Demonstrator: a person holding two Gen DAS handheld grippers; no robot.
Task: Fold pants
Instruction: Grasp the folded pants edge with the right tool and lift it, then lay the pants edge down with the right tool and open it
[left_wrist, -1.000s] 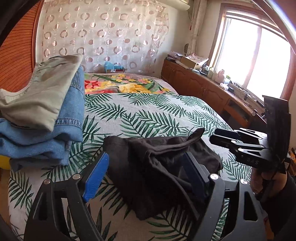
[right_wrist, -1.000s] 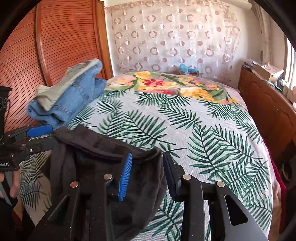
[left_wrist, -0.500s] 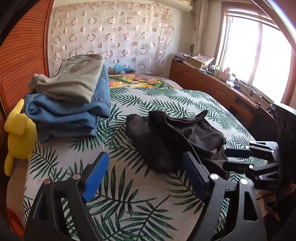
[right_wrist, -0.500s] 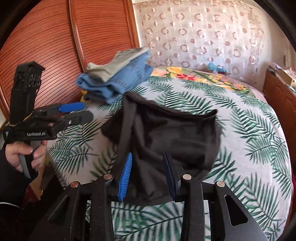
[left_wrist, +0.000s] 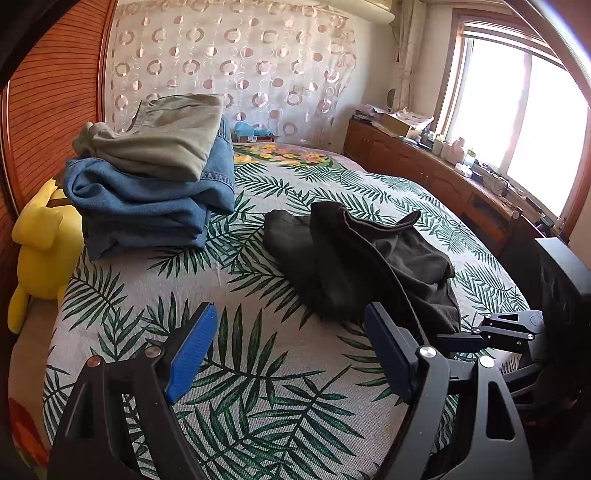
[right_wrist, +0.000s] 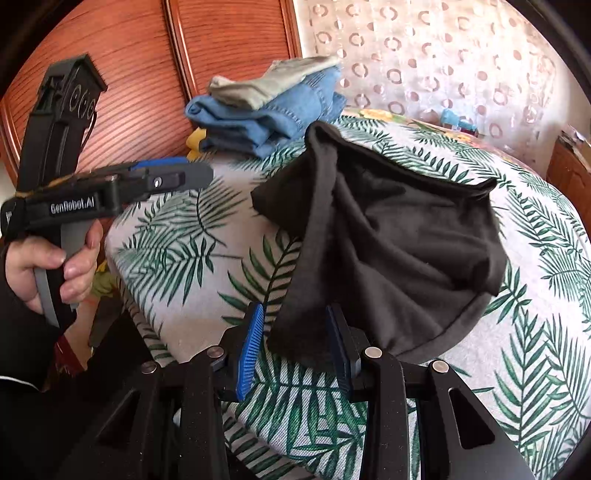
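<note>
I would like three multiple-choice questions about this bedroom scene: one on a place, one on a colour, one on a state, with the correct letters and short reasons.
1. Where do the khaki pants lie?
A. on the folded blue jeans
B. under the black pants
C. on the floor

2. What colour is the plush toy beside the bed?
A. red
B. yellow
C. white

3. What is the state of the left tool?
A. shut on the black pants
B. shut on nothing
C. open, holding nothing

Answers: 1 A, they top the pile; 2 B, its body is plainly yellow; 3 C, only bedspread shows between its spread pads.
</note>
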